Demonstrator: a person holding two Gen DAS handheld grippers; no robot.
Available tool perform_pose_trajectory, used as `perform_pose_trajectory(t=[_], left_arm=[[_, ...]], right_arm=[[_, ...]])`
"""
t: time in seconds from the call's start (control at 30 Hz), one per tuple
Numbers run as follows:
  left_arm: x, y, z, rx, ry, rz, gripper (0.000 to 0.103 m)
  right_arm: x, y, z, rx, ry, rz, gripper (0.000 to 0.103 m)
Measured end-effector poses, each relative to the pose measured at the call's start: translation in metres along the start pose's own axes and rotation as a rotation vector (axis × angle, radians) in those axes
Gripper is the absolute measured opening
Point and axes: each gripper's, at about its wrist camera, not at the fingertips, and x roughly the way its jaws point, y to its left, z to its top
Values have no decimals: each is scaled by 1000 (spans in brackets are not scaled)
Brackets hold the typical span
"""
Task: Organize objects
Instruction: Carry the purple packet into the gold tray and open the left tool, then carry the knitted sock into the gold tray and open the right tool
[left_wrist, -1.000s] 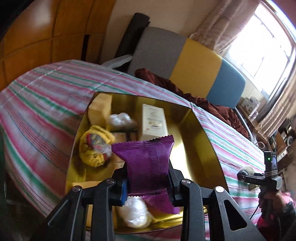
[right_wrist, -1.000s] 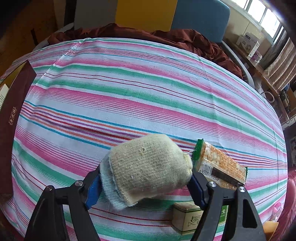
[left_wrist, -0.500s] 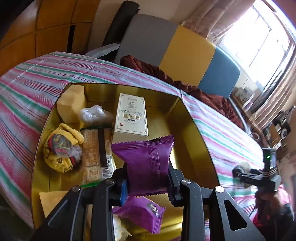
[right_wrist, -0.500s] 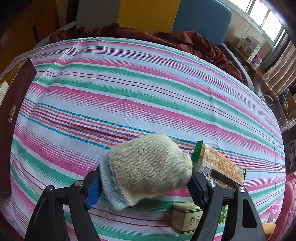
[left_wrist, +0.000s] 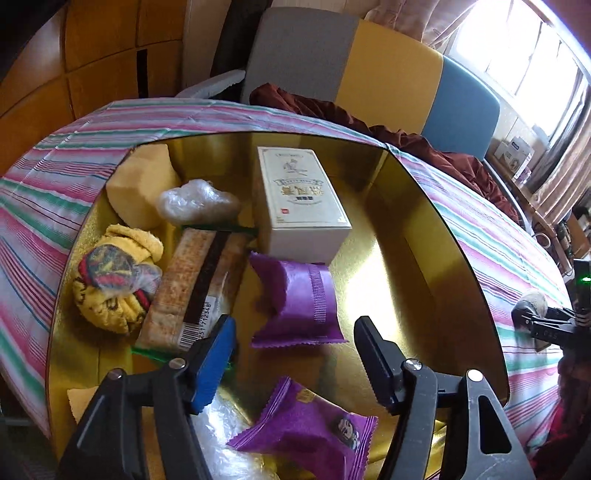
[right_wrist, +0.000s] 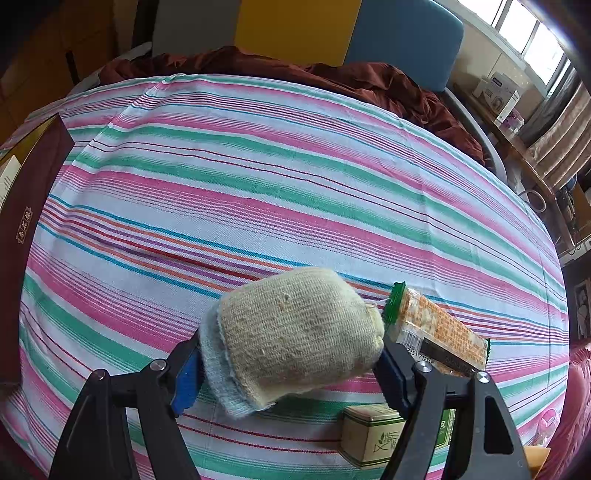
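My left gripper (left_wrist: 295, 343) is open and empty above a gold-lined box (left_wrist: 424, 236). A purple snack packet (left_wrist: 295, 299) lies free in the box just beyond the fingertips. The box also holds a white carton (left_wrist: 299, 199), a cracker pack (left_wrist: 195, 284), a yellow cloth bundle (left_wrist: 114, 280), a yellow sponge (left_wrist: 144, 184), a clear plastic wad (left_wrist: 195, 201) and a second purple packet (left_wrist: 310, 432). My right gripper (right_wrist: 291, 354) is shut on a beige rolled cloth (right_wrist: 295, 332) above the striped tablecloth (right_wrist: 258, 177).
A cracker pack (right_wrist: 436, 328) and a small green-and-cream box (right_wrist: 373, 435) lie on the cloth by the right gripper. The gold box's maroon outer wall (right_wrist: 26, 229) is at the far left. A chair with dark red fabric (right_wrist: 332, 77) stands behind the table.
My left gripper has opened and let go of the purple packet, which now lies in the box. The right gripper still holds the rolled cloth, nearly still.
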Motion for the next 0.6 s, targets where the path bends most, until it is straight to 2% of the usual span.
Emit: perform_pose_trajectory(t=[0.23,0.3,0.4,0.43,0.53,0.6], left_arm=[[-15,-11,-4,70,-116,71,80],[-20,-12,-5,76,-146,70,90],[-27,-12,-6,84,-189,83,96],[-28,-10,-7,83,-193,86,102],[-27,-4,-7,55,-199,119,103],[-27,-1,-5,37,-204,102,103]], right_arm=[[-1,-1,0,-1,0,1,79],[-1,0,-1,-1,0,1,79],[-1,-1,0,-2,0,1,79],[-2,-1,-1,-2,0,1,79],[-2,-1,-1,-3,-1,0,79],[-1,-1,-1,-4,-2,-1,79]])
